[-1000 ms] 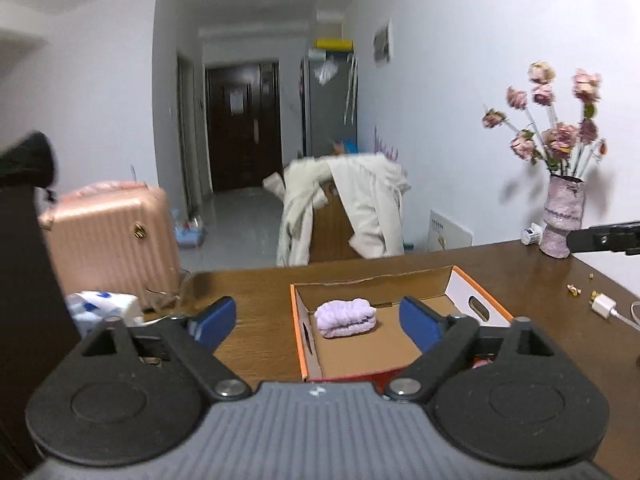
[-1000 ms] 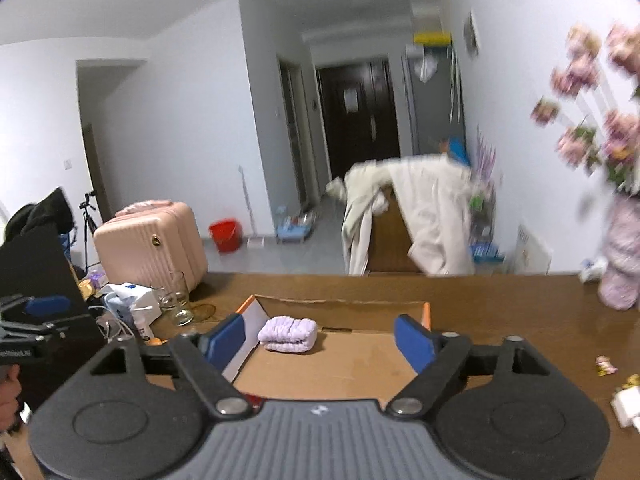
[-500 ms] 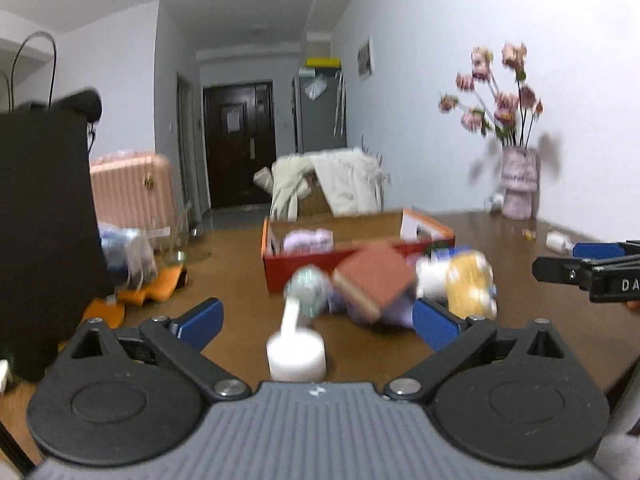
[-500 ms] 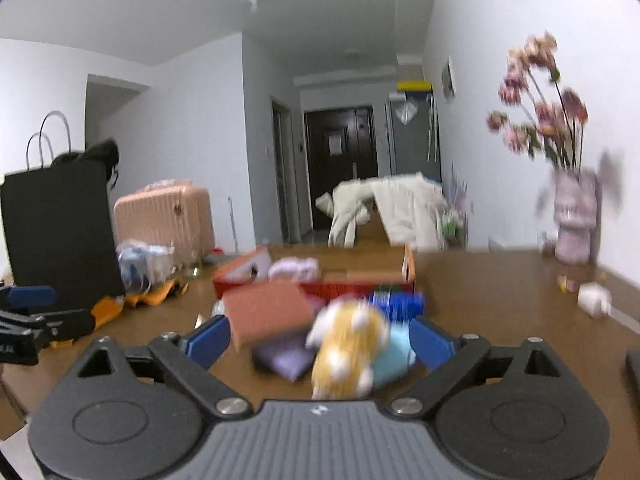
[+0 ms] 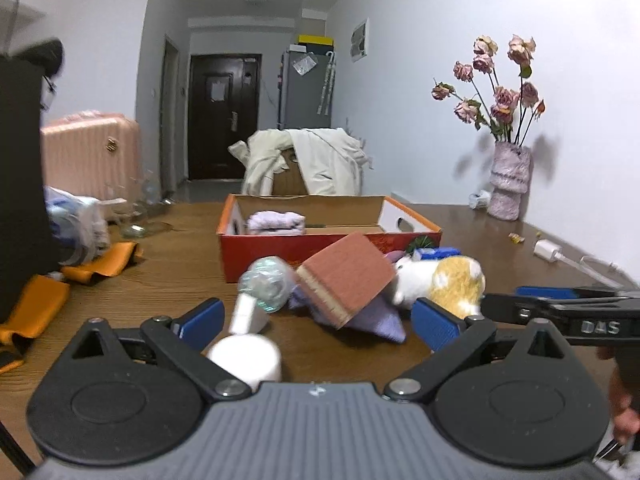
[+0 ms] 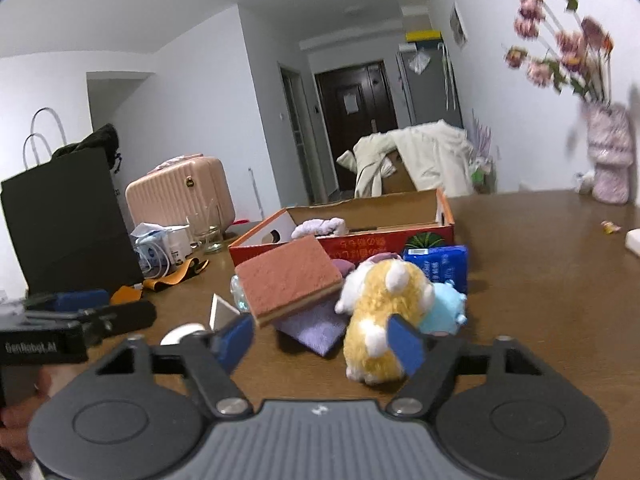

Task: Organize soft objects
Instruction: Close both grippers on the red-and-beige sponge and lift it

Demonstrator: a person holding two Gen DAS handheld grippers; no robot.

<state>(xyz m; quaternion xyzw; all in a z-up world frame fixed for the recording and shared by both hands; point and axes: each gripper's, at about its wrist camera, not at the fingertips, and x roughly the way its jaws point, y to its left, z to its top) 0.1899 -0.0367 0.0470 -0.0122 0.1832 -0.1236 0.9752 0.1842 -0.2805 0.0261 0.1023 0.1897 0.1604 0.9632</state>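
Between the right gripper's (image 6: 325, 343) spread jaws apparently sits the plush hamster (image 6: 382, 312).

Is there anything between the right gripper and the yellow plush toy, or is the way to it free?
Nothing visible stands between them. The right gripper is open and the yellow plush toy lies directly ahead, close to its right finger. The brown sponge leans to the left of the toy, and a blue plush sits behind it.

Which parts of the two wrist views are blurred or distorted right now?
Left wrist view: the white handheld fan close to the lens is smeared, the sponge fairly sharp. Right wrist view: the flowers and vase at the right edge are blurred. Both views show fisheye bending and dark corners.
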